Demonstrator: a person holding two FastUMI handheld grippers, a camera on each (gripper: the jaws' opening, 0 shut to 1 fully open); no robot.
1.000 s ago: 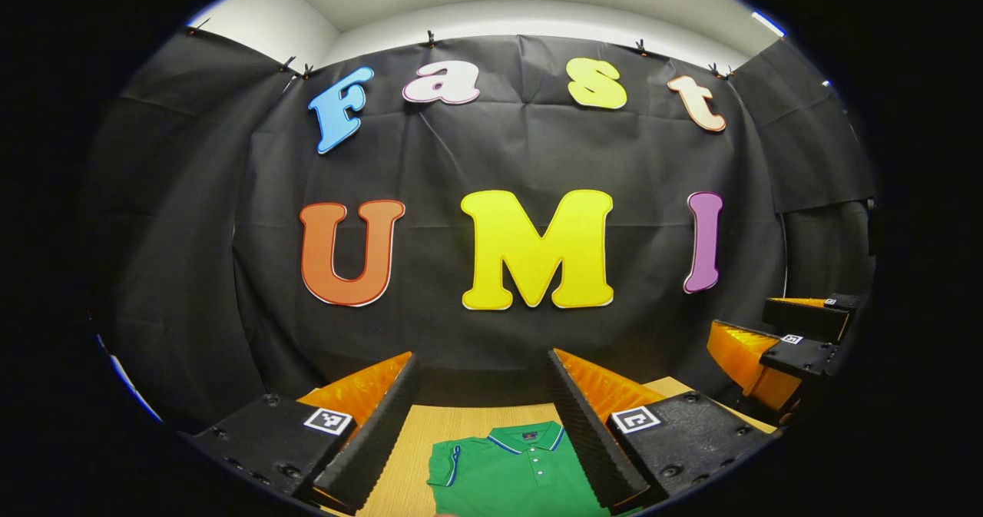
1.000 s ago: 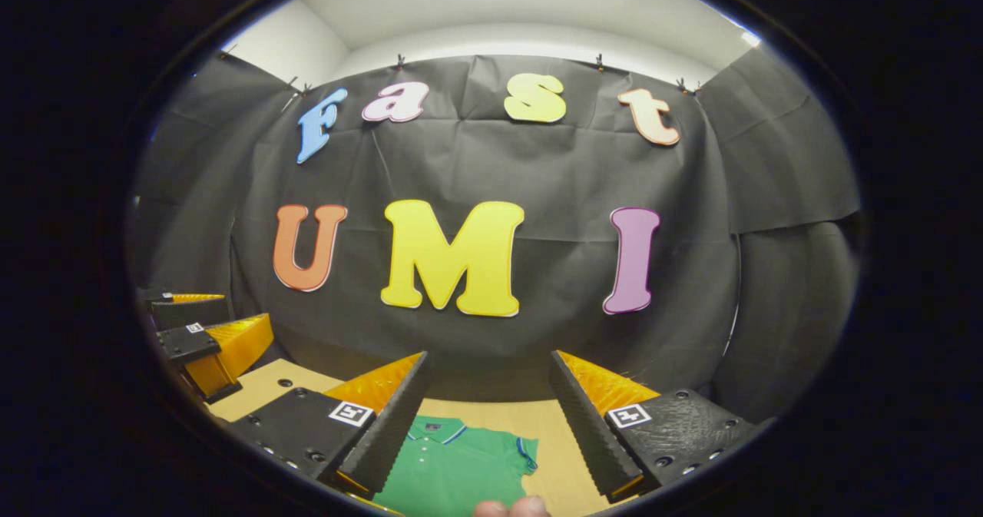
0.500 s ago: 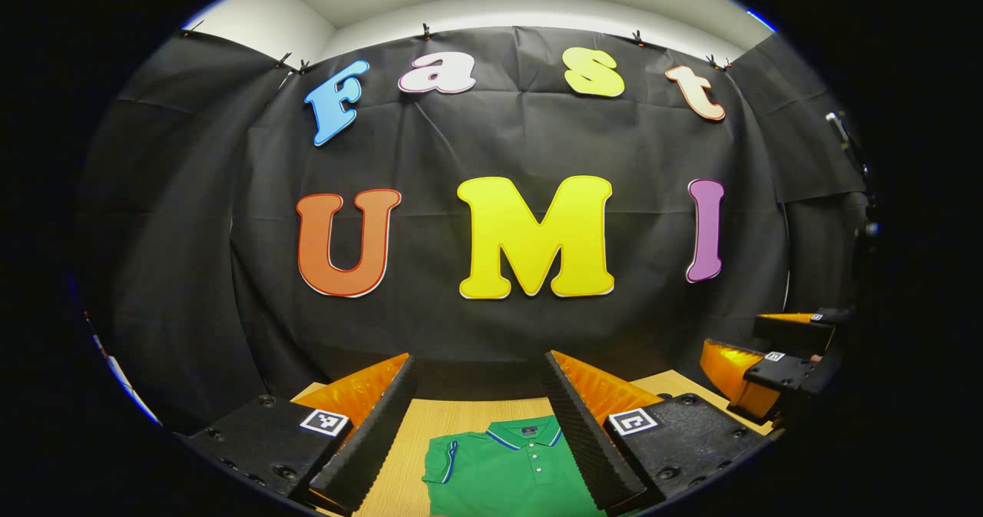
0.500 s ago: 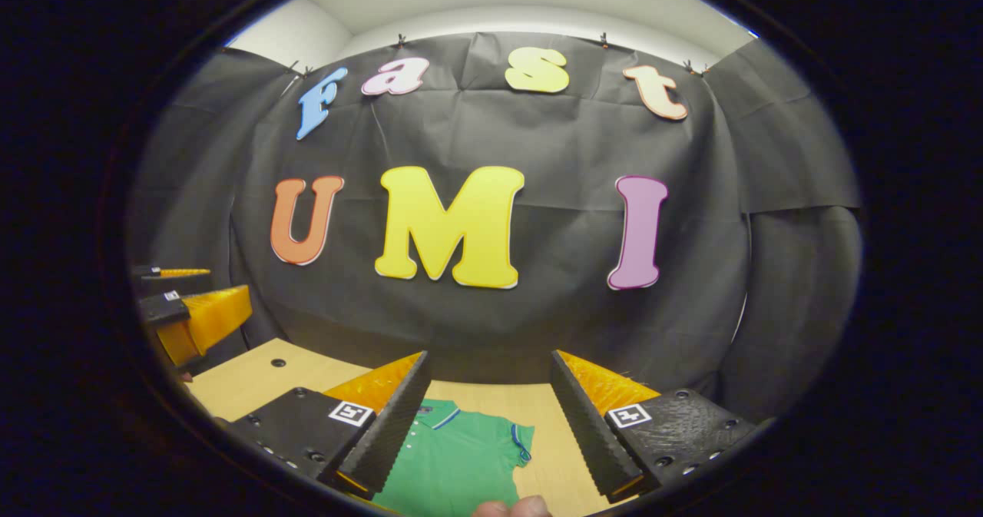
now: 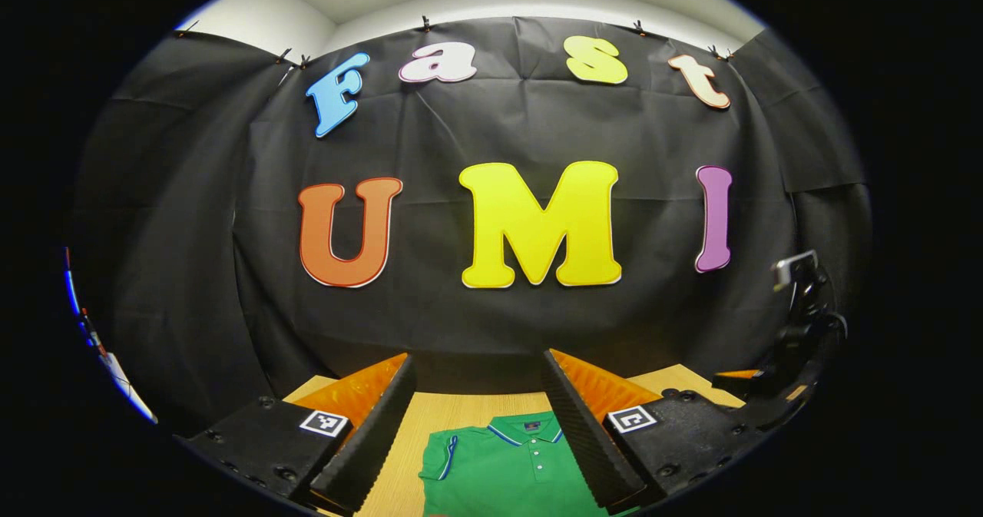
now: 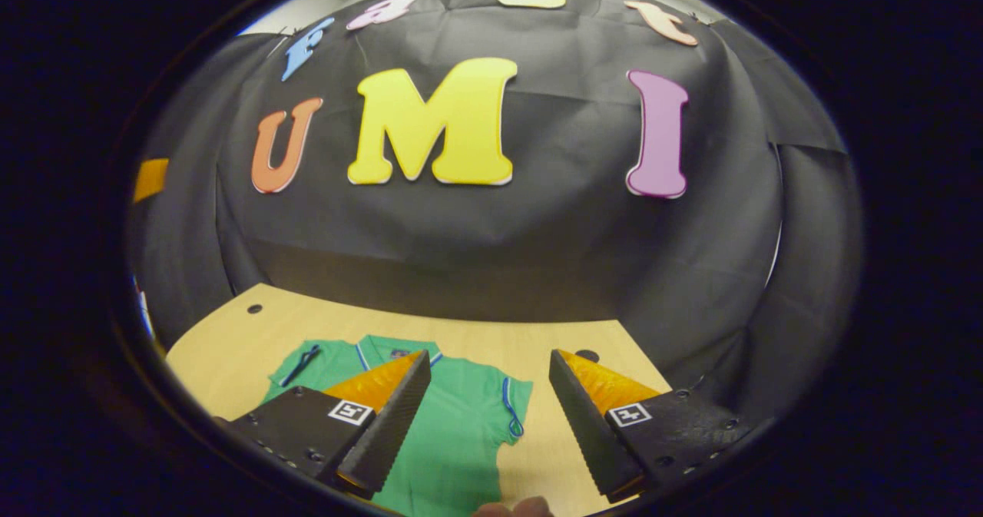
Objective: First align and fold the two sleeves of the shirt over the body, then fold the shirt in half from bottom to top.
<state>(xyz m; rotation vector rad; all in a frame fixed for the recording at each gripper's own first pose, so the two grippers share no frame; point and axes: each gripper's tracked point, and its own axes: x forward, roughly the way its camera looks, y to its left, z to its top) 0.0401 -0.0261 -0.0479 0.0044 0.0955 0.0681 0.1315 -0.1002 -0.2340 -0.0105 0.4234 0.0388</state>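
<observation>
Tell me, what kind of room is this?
Probably a small recording booth, not a home: black cloth wall hangs behind a bare wooden table, where one green polo shirt lies flat, with an open hand-held gripper above it.

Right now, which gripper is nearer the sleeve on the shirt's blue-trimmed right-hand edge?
Right, probably. The right gripper hangs open above that sleeve; the left gripper hangs open over the green shirt by its collar.

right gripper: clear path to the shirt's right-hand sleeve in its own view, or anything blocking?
Probably yes. In the right gripper view the right gripper is open above the green shirt, and the sleeve lies flat on the bare table between its fingers. Nothing lies over or beside it.
</observation>
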